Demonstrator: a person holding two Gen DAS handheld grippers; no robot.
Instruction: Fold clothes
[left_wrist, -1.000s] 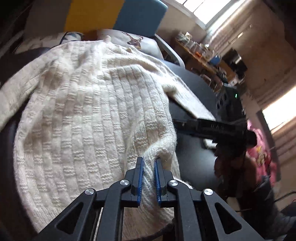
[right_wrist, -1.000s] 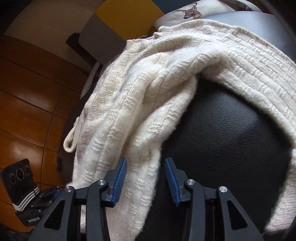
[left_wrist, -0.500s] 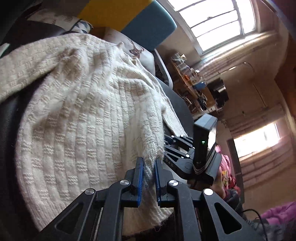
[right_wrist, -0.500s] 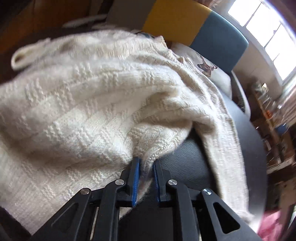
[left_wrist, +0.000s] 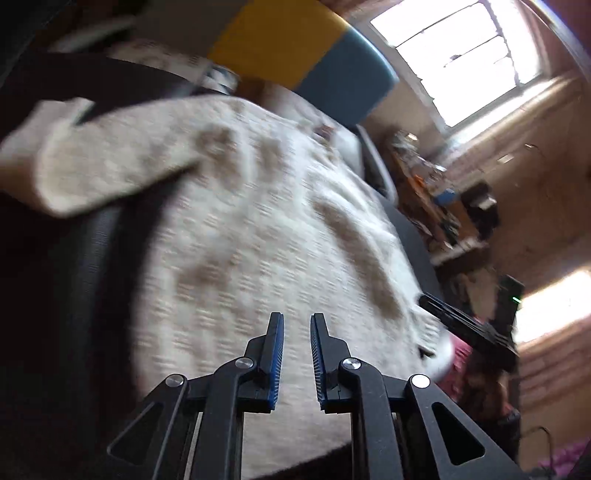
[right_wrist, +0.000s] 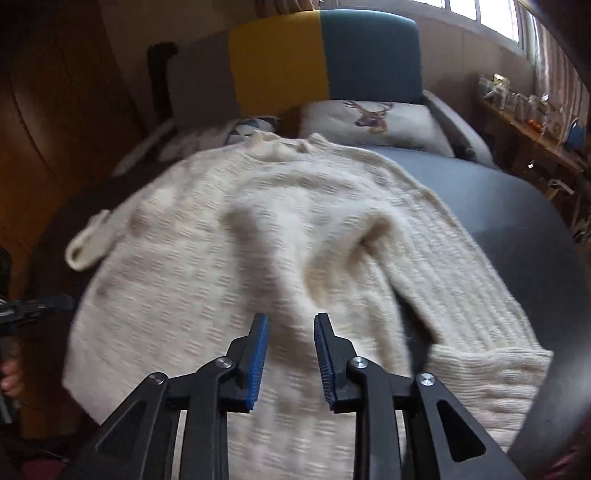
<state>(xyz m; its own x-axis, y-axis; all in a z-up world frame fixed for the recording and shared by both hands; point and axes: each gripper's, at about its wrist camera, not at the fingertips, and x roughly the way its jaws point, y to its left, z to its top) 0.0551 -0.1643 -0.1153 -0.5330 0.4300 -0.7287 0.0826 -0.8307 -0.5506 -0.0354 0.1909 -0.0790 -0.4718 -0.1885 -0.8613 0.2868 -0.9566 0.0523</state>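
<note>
Cream knit sweater (right_wrist: 229, 258) is spread across the dark leather seat (right_wrist: 535, 236), collar toward the deer cushion (right_wrist: 373, 118) (both views pretty blurry). Left gripper (left_wrist: 296, 325) and right gripper (right_wrist: 290, 326) hover above it, jaws parted, gripping nothing.

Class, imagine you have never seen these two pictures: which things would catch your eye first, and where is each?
A big cream knitted sweater lies spread over the dark seat, filling the middle of both views. Behind it stands a yellow and blue chair back, with a deer-print cushion at its foot. Each tool's blue-padded fingers frame the foreground.
</note>
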